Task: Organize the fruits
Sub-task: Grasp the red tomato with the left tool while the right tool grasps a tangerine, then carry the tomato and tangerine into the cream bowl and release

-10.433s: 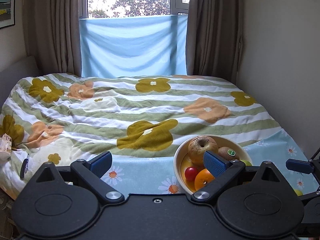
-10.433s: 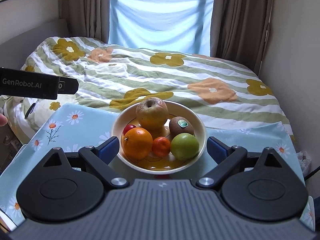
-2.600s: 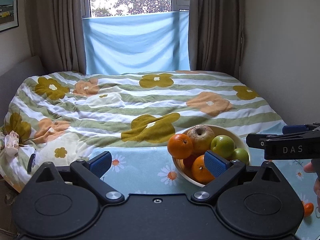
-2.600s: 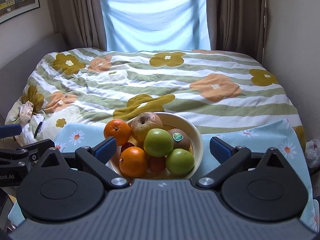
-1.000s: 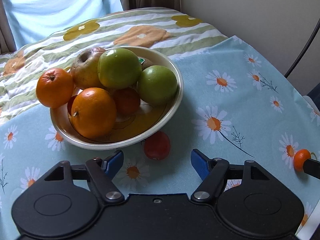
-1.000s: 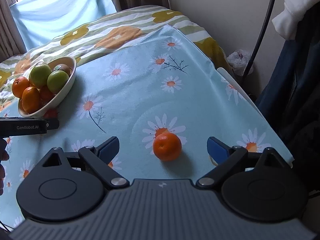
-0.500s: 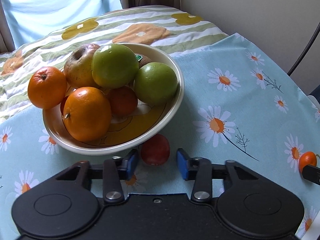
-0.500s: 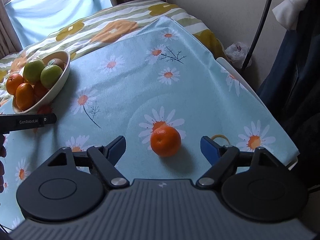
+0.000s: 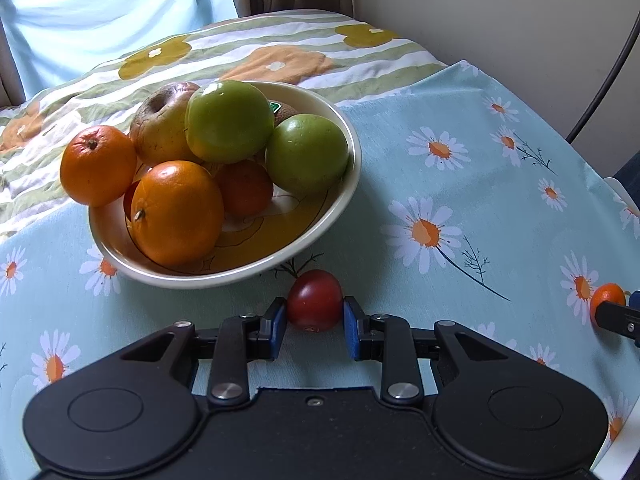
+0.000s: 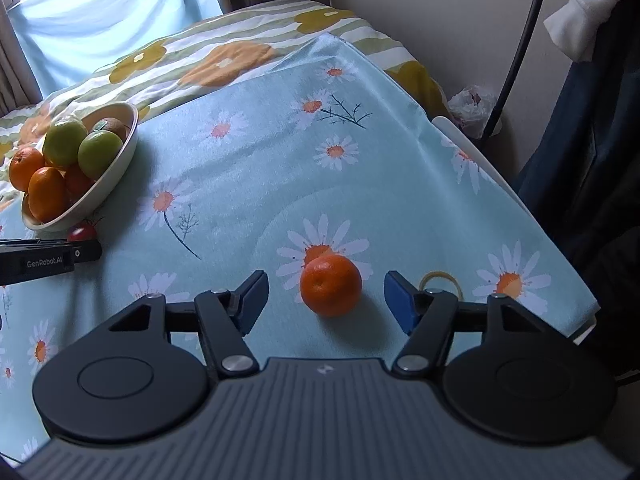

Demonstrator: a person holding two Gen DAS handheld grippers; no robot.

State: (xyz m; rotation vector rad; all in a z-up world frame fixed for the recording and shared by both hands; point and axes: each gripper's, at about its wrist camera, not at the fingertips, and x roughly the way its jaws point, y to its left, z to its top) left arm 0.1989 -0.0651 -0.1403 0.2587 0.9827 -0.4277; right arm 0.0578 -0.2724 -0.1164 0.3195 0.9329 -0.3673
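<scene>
my left claw [image 9: 315, 326] is pinching the small red fruit [image 9: 315, 300], both blue pads pressed to its sides, and the fruit sits on the daisy tablecloth [image 9: 460, 184] just beside the near rim of the bowl [image 9: 352, 152]. my right claw [image 10: 326, 298] is spread, its tips either side of the loose mandarin [image 10: 331, 285] with a gap on each side, near the tablecloth's right edge. just past the right tip lies a rubber band [image 10: 440, 279]

i judge the job mostly done: the bowl, at the cloth's far left toward the bed [image 10: 224, 56], already carries two oranges, two green apples, a brownish apple, a kiwi and a smaller orange fruit. what i see left is these two strays, the red one gripped but not lifted, the mandarin not gripped

the left view shows the bowl's contents up close and the pads touching the red fruit; the right view hides that contact behind my left claw's body. only the right view shows the gap round the mandarin, the rubber band, and dark clothes hanging at the wall
</scene>
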